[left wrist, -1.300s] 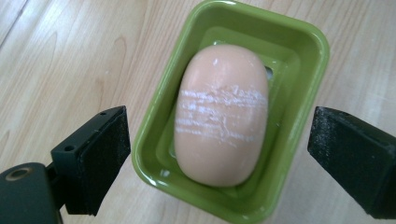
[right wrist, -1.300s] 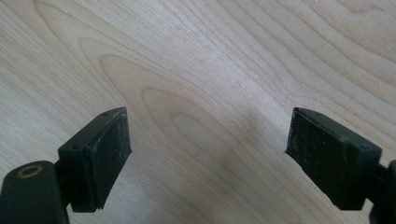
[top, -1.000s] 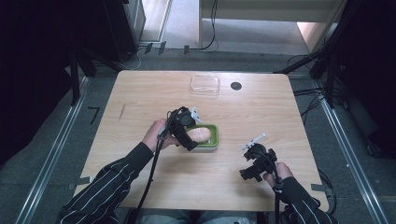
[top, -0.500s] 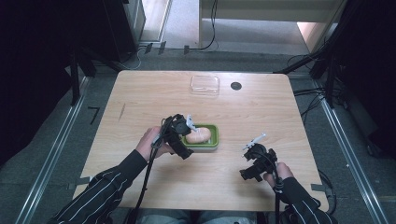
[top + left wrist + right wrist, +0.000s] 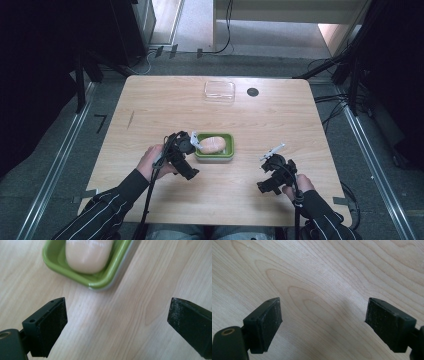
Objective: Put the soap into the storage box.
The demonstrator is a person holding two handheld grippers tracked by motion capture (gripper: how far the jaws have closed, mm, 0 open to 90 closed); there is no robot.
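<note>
A green tray (image 5: pixel 227 153) sits mid-table with a pale oval lump (image 5: pixel 212 144) lying in it. In the left gripper view the same tray (image 5: pixel 100 283) and the lump (image 5: pixel 86 253) fill the top. My left gripper (image 5: pixel 189 150) hovers just left of the tray, open, and its own view shows the left gripper (image 5: pixel 117 325) with bare wood between the jaws. My right gripper (image 5: pixel 270 159) hangs near the front right of the table. In its own view the right gripper (image 5: pixel 323 322) is open over bare wood.
A clear plastic box (image 5: pixel 219 90) lies near the far edge of the wooden table (image 5: pixel 150 110), with a round black hole (image 5: pixel 252 92) beside it. Dark stands and cables surround the table.
My left gripper has drawn back from over the tray toward the person and to the left, leaving the pale lump in the tray. The right gripper has stayed put.
</note>
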